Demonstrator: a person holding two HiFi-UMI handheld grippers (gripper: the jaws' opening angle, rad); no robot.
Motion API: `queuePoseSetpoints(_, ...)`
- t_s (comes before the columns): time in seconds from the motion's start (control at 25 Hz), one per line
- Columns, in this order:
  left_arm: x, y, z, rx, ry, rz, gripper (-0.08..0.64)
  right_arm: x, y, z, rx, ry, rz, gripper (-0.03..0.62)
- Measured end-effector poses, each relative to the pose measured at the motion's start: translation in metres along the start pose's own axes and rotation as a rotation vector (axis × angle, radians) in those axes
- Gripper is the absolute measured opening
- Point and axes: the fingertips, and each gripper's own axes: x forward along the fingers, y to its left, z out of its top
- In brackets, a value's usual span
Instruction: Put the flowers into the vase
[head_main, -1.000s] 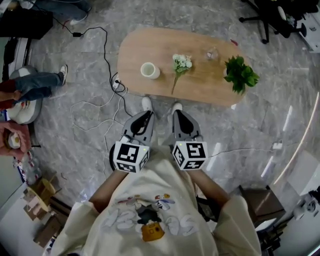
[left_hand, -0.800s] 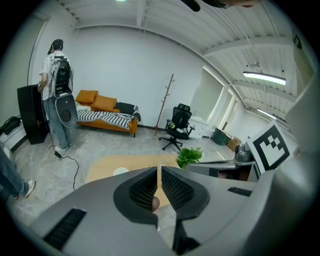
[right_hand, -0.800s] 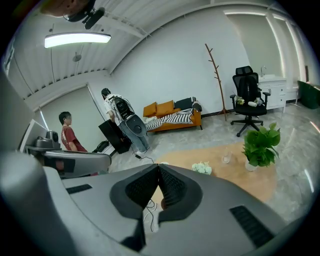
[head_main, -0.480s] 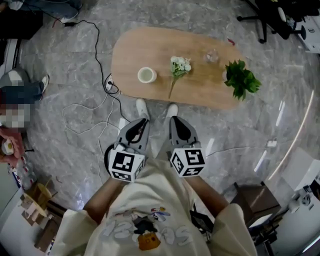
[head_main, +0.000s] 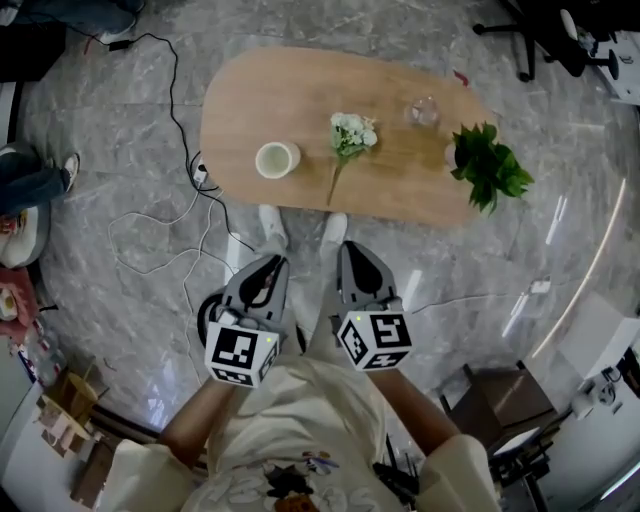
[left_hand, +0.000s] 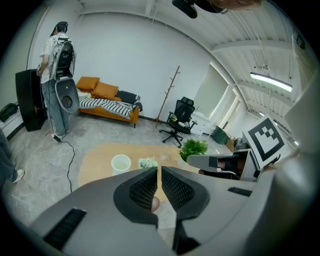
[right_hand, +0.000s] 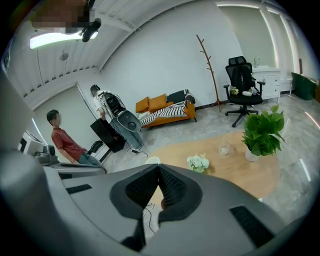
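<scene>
Both tongs, your left gripper (head_main: 268, 262) and right gripper (head_main: 352, 250), hang closed and empty, well short of the wooden table (head_main: 230, 110). On it the white vase (head_main: 275, 159) stands upright, with the flowers (head_main: 348, 134) lying near it. Pinching the blooms could crush them, and knocking the vase rim could tip it. Only the head view shows the floor cables (head_main: 200, 178) by your feet; the gripper views add an orange sofa (left_hand: 102, 91).
</scene>
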Motion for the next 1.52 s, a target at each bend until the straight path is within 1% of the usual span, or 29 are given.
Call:
queuePoseSetpoints(0.24, 0.034, 0.017, -0.014, -0.029, 0.010, 0.026, 0.034, 0.029, -0.026, -0.019, -0.010, 0.049, 0.006, 0.006)
queuePoseSetpoints(0.48, 0.073, 0.023, -0.031, -0.052, 0.032, 0.040, 0.034, 0.055, -0.049, -0.042, 0.010, 0.089, 0.015, 0.006)
queuePoseSetpoints(0.6, 0.089, 0.027, -0.042, -0.058, 0.051, 0.040, 0.034, 0.068, -0.056, -0.050, 0.006, 0.087, 0.027, 0.006)
queuePoseSetpoints(0.8, 0.109, 0.035, -0.053, -0.040, 0.064, 0.054, 0.034, 0.090, -0.068, -0.065, 0.016, 0.092, 0.043, 0.006)
queuePoseSetpoints(1.0, 0.125, 0.044, -0.062, -0.068, 0.059, 0.075, 0.034, 0.112, -0.074, -0.075, 0.034, 0.107, 0.043, 0.006)
queuePoseSetpoints(1.24, 0.146, 0.046, -0.076, -0.097, 0.055, 0.086, 0.034, 0.134, -0.080, -0.081, 0.037, 0.110, 0.039, 0.006)
queuePoseSetpoints(1.36, 0.156, 0.047, -0.080, -0.103, 0.050, 0.082, 0.034, 0.142, -0.088, -0.087, 0.041, 0.119, 0.022, 0.006)
queuePoseSetpoints(1.52, 0.169, 0.052, -0.088, -0.116, 0.050, 0.093, 0.034, 0.155, -0.102, -0.095, 0.069, 0.127, -0.005, 0.006)
